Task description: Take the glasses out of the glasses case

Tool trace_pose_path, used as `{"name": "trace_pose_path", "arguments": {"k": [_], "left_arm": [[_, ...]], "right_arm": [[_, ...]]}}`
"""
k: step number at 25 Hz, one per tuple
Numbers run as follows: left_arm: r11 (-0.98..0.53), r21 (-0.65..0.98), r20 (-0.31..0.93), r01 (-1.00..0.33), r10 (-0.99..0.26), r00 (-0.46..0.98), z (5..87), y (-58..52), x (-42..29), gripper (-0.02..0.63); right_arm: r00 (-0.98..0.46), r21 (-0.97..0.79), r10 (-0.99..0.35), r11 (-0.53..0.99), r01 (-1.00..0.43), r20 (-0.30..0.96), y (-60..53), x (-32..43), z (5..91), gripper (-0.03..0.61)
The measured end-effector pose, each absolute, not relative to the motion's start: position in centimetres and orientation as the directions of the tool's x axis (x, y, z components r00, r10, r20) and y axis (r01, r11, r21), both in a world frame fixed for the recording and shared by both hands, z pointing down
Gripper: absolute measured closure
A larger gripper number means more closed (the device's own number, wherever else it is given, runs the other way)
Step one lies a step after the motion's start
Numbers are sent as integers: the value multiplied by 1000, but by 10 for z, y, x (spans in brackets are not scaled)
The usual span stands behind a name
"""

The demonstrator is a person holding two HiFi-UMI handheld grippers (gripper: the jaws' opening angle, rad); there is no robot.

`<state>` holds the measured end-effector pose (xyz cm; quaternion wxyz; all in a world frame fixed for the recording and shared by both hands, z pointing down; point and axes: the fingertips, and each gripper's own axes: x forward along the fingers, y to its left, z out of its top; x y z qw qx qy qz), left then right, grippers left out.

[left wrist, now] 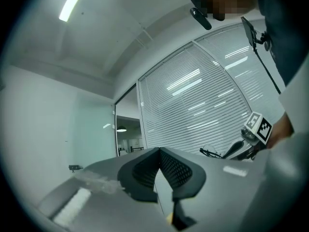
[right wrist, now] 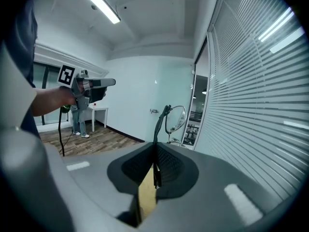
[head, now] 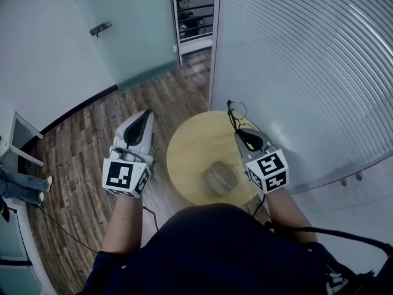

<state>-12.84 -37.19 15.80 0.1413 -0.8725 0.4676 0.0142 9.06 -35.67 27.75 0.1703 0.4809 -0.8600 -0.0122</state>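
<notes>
In the head view a grey glasses case (head: 220, 178) lies on the near part of a round wooden table (head: 190, 149). My right gripper (head: 238, 133) hovers over the table's right side, shut on one temple of the black-framed glasses (head: 234, 112). In the right gripper view the glasses (right wrist: 170, 118) stick up past the closed jaws of my right gripper (right wrist: 155, 150). My left gripper (head: 145, 114) hangs over the wooden floor left of the table, shut on nothing. The left gripper view shows my left gripper (left wrist: 158, 152) with its pads together and the glasses (left wrist: 211, 152) off to the right.
A ribbed glass wall (head: 307, 60) curves close behind the table's right side. A frosted glass door (head: 132, 29) stands at the back. A white table (head: 21, 141) and a person's legs (head: 24, 186) are at the far left. Cables trail on the floor (head: 80, 146).
</notes>
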Motion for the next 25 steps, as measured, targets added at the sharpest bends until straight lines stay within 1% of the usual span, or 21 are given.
{"name": "trace_pose_path", "arguments": {"k": [4, 8, 25], "left_arm": [[-507, -258, -192, -822, -807, 558, 138, -374, -130, 607], [-509, -280, -189, -814, -802, 566, 128, -377, -124, 607], [-527, -240, -165, -815, -805, 569, 142, -375, -134, 607]], "right_arm": [[-478, 201, -845, 525, -827, 239, -360, 94, 247, 551], [-479, 218, -852, 518, -827, 210, -365, 102, 228, 551], [-452, 239, -868, 493, -837, 205, -364, 101, 226, 551]]}}
